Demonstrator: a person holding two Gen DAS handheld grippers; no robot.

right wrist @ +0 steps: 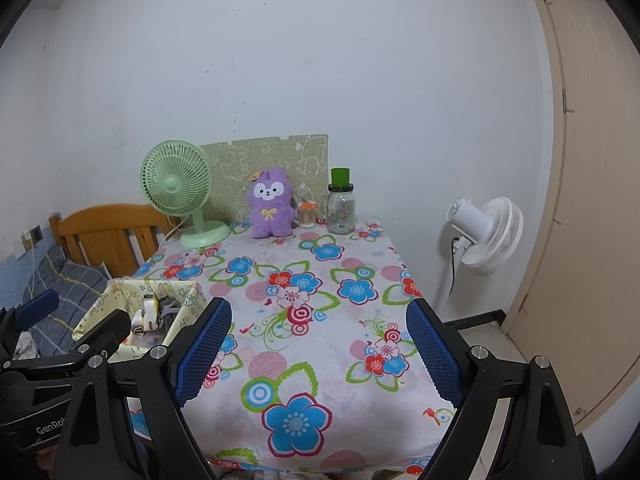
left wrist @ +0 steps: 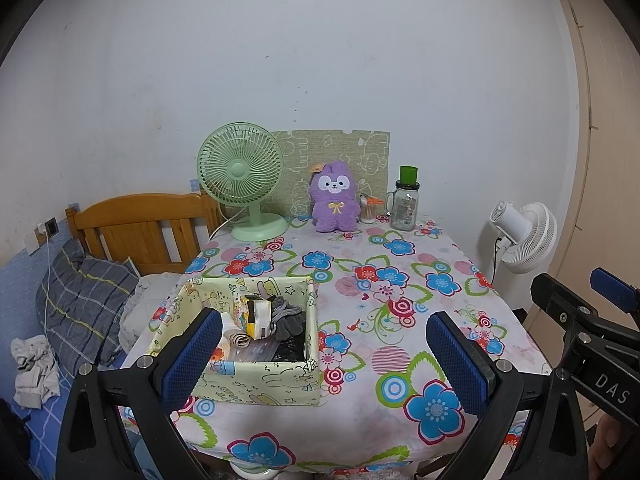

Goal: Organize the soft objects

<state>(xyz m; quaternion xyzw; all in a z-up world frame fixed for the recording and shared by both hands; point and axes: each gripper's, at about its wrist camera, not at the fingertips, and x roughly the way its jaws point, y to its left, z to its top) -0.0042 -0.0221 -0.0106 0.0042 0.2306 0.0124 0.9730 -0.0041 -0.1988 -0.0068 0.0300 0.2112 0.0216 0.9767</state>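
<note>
The left gripper (left wrist: 324,354) stood with its blue-padded jaws spread wide and nothing between them, hanging over the near edge of the table with the flower-printed cloth (left wrist: 400,280). The right gripper (right wrist: 318,354) was likewise released and empty, beside the left one at the same edge. Just ahead of the left jaws, on the table's left side, sat the pale yellow cartoon-print fabric box (left wrist: 280,380), holding a grey knitted glove (left wrist: 288,316), rolled pale cloths (left wrist: 236,336) and a yellow-and-white packet (left wrist: 260,314). At the far end of the table, well apart from both grippers, the purple plush rabbit (left wrist: 335,198) sat upright between a mint-green desk fan (left wrist: 242,176) and a clear glass jar with a green cap (left wrist: 406,200).
</note>
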